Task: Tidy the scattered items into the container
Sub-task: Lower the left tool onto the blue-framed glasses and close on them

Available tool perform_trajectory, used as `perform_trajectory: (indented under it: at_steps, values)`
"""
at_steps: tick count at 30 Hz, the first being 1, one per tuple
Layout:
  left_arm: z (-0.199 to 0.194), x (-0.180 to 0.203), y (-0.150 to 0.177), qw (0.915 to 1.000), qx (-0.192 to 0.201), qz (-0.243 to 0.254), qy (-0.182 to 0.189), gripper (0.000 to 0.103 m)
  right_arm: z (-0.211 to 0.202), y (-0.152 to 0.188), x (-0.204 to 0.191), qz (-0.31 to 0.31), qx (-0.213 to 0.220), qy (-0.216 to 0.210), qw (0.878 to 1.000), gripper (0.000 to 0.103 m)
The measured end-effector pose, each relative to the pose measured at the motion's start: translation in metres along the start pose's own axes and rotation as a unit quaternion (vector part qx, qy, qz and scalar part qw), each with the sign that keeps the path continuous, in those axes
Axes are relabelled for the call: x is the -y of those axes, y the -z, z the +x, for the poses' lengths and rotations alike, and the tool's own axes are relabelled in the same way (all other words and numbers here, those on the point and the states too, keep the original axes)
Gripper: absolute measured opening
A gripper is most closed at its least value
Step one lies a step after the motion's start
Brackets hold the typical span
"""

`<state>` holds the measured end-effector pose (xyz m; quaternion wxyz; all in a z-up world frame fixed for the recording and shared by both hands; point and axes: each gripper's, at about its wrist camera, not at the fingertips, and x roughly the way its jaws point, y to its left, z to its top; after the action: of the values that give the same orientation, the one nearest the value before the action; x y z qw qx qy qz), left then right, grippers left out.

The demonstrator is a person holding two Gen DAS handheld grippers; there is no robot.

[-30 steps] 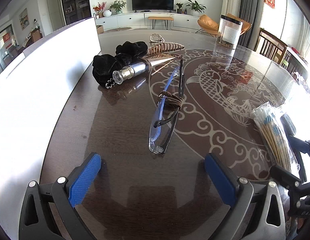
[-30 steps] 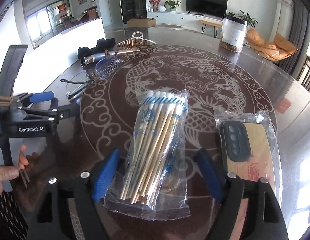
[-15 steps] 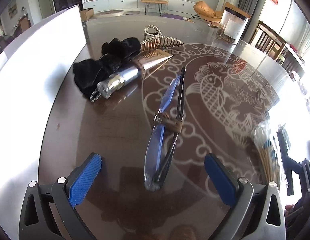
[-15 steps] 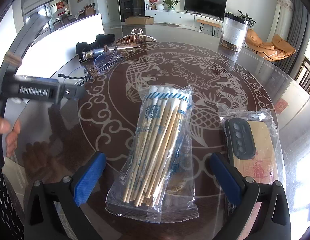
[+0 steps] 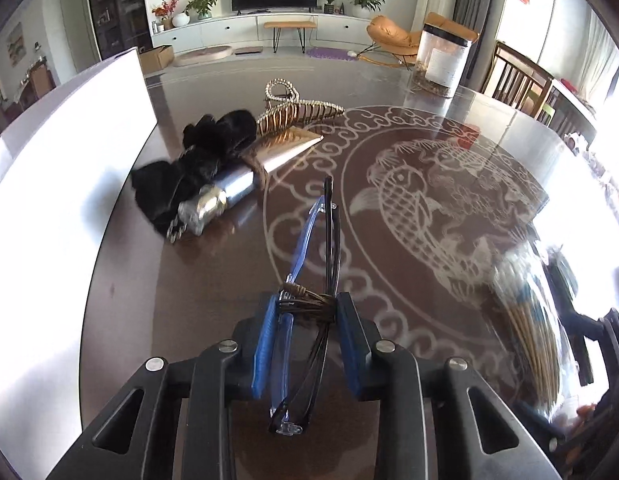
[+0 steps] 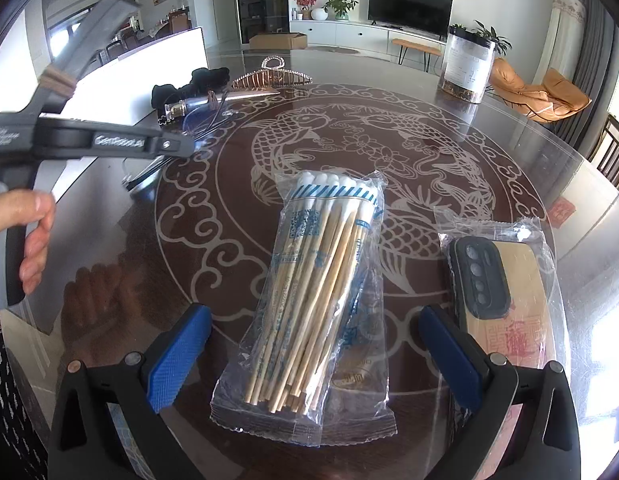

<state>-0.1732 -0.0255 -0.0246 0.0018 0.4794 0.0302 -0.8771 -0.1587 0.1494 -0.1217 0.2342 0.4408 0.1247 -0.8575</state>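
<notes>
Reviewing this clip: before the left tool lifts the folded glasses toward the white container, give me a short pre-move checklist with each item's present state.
1. Left tool shut on the folded glasses: ok, both blue pads press on them at the brown band.
2. Grip centred along the glasses: not ok, most of their length sticks out ahead of the pads.
3. White container within view to the left: ok.
4. Container interior free: cannot tell, only its outer wall shows.
5. Right tool out of the way: ok, open around the cotton swab pack, not pressing on it.
</notes>
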Motion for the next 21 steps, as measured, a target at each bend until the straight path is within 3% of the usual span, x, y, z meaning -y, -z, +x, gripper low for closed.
perform_trajectory:
  at_steps: [7,14,15,18,21]
  values:
    - [-0.04,0.018,0.071,0.999,0.022,-0.036,-0.016,0.03,0.0,0.001,0.0,0.0,0.0,0.0,1.0,0.103]
    - [-0.044,0.028,0.083,0.9985,0.024,-0.029,-0.039,0.034,0.0,0.001,0.0,0.0,0.0,0.0,1.0,0.103]
    - [-0.043,0.029,0.083,0.9986,0.026,-0.027,-0.037,0.041,0.0,0.001,0.0,0.0,0.0,0.0,1.0,0.103]
    - [-0.039,0.035,0.083,0.9986,0.017,-0.014,-0.048,0.081,0.0,0.001,0.0,0.0,0.0,0.0,1.0,0.103]
    - [-0.038,0.034,0.084,0.9986,0.018,-0.018,-0.046,0.085,0.0,0.001,0.0,0.0,0.0,0.0,1.0,0.103]
